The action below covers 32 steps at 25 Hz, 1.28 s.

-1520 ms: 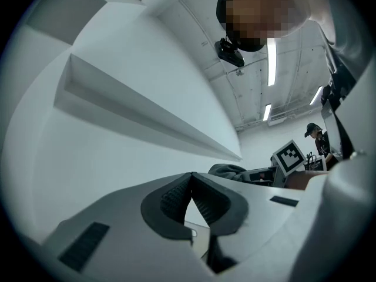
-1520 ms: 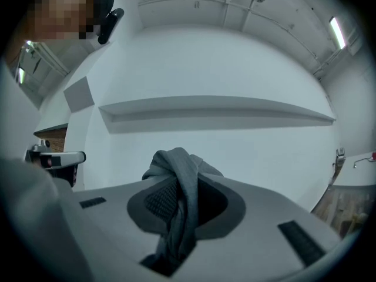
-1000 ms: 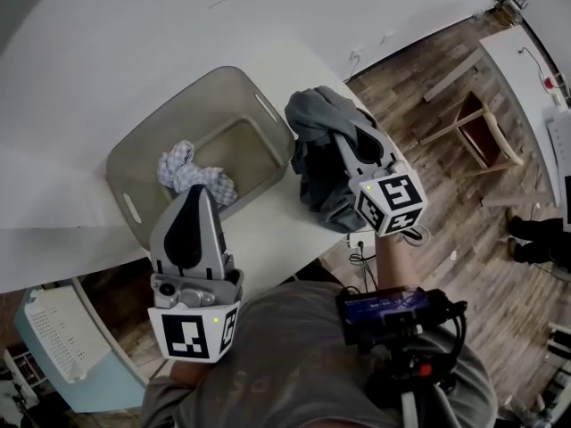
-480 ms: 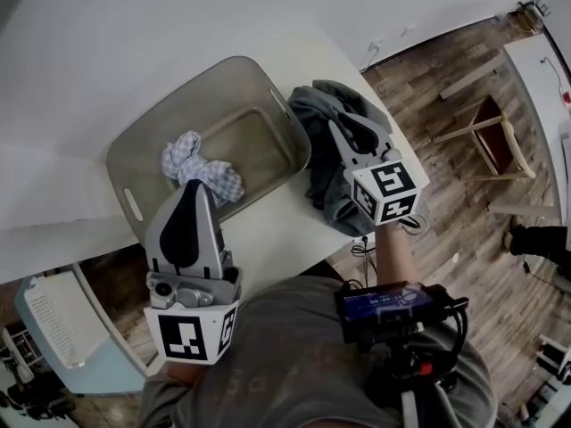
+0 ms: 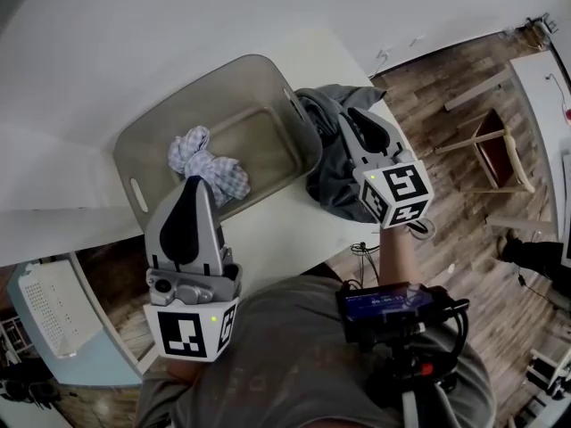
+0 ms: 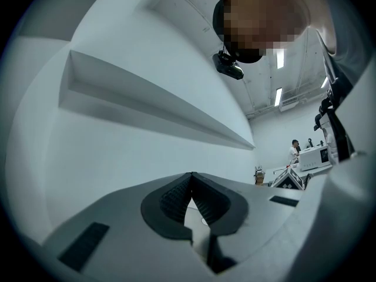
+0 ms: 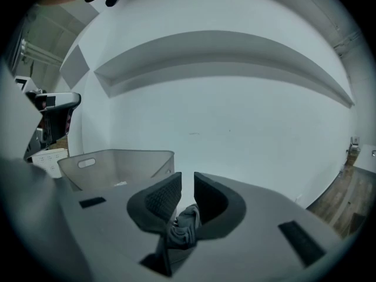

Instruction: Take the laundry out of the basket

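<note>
Starting closest in, a black box (image 5: 393, 303) is seen strapped to the person's chest. Just past it, the left claw (image 5: 198, 184) is held over the near wall of the basket (image 5: 131, 185). Its two pads are pressed together at the tips, and nothing is held between them. To the right, the right claw (image 5: 351, 112) is closed on a grey cloth (image 5: 328, 163). In the right gripper view, a bunch of this cloth is pinched deep between the pads, while the tips are left a little apart. The grey cloth is out of the basket. It is hung from the claw just beside the basket's right wall, near the right edge of the white worktop (image 5: 277, 230). Whether it touches the worktop cannot be told. The basket is set on the worktop, and a checked cloth (image 5: 208, 161) is left lying inside it, bunched up near the left claw. A white crate (image 5: 40, 319) is seen low down at the left, below the worktop. Far off to the right, a chair (image 5: 495, 145) is stood on the wooden floor (image 5: 464, 230).
</note>
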Tool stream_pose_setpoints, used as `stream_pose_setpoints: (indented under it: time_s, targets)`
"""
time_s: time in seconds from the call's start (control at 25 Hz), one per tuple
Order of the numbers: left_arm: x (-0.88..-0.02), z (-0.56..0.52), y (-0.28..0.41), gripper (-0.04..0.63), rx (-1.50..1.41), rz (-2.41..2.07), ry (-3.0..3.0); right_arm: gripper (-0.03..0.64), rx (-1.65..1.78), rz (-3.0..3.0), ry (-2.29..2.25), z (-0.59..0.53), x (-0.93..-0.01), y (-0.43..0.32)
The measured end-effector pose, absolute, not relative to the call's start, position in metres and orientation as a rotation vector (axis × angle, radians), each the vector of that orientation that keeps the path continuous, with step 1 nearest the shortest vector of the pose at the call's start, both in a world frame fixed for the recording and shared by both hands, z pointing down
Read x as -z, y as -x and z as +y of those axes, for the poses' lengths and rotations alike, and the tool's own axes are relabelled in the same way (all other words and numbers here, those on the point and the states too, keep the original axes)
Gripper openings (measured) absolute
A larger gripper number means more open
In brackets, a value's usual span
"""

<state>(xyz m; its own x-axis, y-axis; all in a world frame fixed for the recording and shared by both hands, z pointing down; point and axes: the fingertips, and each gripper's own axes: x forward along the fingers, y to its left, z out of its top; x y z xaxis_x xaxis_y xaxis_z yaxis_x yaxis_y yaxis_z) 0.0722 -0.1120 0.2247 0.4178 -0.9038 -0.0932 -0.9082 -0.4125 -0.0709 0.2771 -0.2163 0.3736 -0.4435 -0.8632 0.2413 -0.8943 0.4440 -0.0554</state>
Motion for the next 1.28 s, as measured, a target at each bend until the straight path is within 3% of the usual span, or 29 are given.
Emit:
stream_pose_setpoints:
  time_s: [0.4,1.28]
  targets:
    - [-0.206,-0.084,-0.048,0.008,-0.154,1.698,2.454,0.020,-0.063,-2.708,-1.507,-0.195,-0.278,-0.244]
    - [-0.177,-0.015,0.045,0.008,-0.248,1.966,2.096,0.020,0.191,-2.984,-1.049,-0.165,-0.205,-0.101]
